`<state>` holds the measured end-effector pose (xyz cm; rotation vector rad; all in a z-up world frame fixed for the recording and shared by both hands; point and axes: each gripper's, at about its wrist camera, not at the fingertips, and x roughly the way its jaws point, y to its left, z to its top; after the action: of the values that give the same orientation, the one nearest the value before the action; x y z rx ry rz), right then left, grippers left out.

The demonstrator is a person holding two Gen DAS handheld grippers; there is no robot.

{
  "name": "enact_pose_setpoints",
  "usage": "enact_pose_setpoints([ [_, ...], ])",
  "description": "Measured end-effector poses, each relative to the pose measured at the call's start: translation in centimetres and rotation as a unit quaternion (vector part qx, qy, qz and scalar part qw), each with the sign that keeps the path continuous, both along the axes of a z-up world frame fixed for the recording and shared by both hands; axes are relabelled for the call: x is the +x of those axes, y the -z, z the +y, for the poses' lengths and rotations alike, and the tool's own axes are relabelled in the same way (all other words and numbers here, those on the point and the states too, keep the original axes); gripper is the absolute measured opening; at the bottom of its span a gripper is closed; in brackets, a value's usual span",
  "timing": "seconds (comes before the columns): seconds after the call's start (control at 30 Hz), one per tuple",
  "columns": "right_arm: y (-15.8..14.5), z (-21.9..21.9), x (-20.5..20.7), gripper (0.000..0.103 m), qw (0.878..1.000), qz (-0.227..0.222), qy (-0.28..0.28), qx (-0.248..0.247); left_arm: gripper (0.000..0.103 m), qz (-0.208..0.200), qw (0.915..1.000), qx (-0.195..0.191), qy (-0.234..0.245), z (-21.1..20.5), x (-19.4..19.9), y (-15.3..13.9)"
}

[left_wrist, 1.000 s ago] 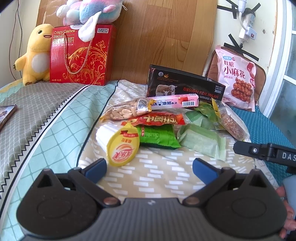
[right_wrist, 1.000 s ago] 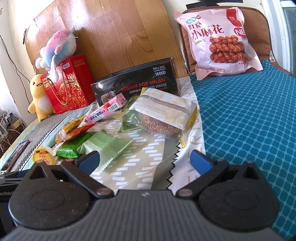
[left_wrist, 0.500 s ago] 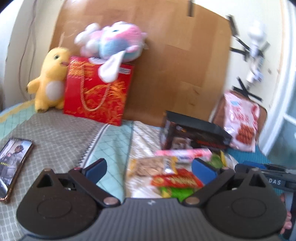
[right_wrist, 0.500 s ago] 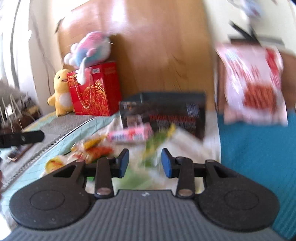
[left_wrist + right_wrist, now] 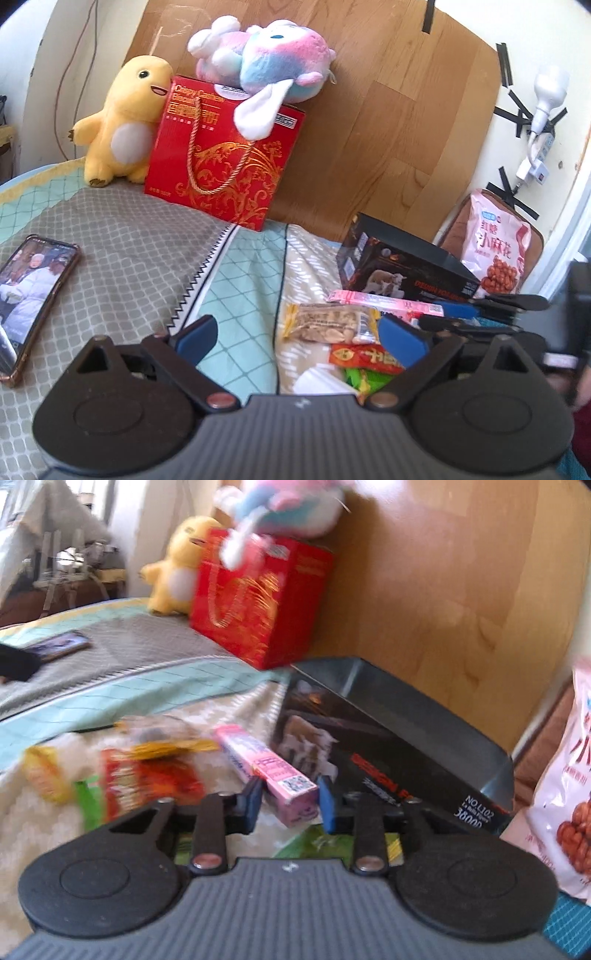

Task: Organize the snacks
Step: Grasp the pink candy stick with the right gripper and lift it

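Observation:
Several snacks lie in a pile on the bed: a peanut bag (image 5: 332, 326), a red packet (image 5: 364, 356), a green packet (image 5: 356, 378), a white cup (image 5: 317, 380) and a long pink box (image 5: 384, 301) in front of a black box (image 5: 402, 269). My right gripper (image 5: 290, 805) is closing, with the near end of the pink box (image 5: 269, 771) between its blue pads; I see no firm press. It also shows at the pile's right (image 5: 454, 314). My left gripper (image 5: 299, 336) is open and holds nothing, just left of the pile.
A red gift box (image 5: 221, 166) with a pastel plush (image 5: 266, 62) on top and a yellow plush (image 5: 122, 122) stand against the wooden headboard. A phone (image 5: 33, 295) lies at the left. A pink bag of fried twists (image 5: 498, 251) leans at the right, beside the black box (image 5: 388, 738).
Both grippers have risen and swung left, so the pile sits lower and further right in view. The right jaws have gone from wide apart to narrow around the pink box's end.

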<state>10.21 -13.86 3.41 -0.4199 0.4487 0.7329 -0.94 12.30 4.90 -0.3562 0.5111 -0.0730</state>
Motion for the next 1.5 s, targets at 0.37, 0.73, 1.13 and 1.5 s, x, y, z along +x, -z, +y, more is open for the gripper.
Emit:
enact_pose_setpoints([
  [0.37, 1.0, -10.9, -9.0, 0.033, 0.985, 0.068, 0.146, 0.06, 0.097, -0.004, 0.9891, -0.005, 0.147, -6.1, 1.1, -0.6],
  [0.73, 2.3, -12.8, -10.0, 0.047, 0.975, 0.096, 0.178, 0.094, 0.091, 0.026, 0.9634, 0.075, 0.256, -16.2, 6.8, -0.1],
  [1.13, 2.3, -12.0, -9.4, 0.014, 0.976, 0.094, 0.169, 0.102, 0.043, 0.066, 0.9524, 0.083, 0.286, -17.6, 7.3, 1.8],
  [1.5, -5.2, -9.8, -0.3, 0.015, 0.975, 0.0, 0.15, 0.162, 0.045, -0.017, 0.9759, 0.059, 0.209, -13.7, 11.8, -6.1],
])
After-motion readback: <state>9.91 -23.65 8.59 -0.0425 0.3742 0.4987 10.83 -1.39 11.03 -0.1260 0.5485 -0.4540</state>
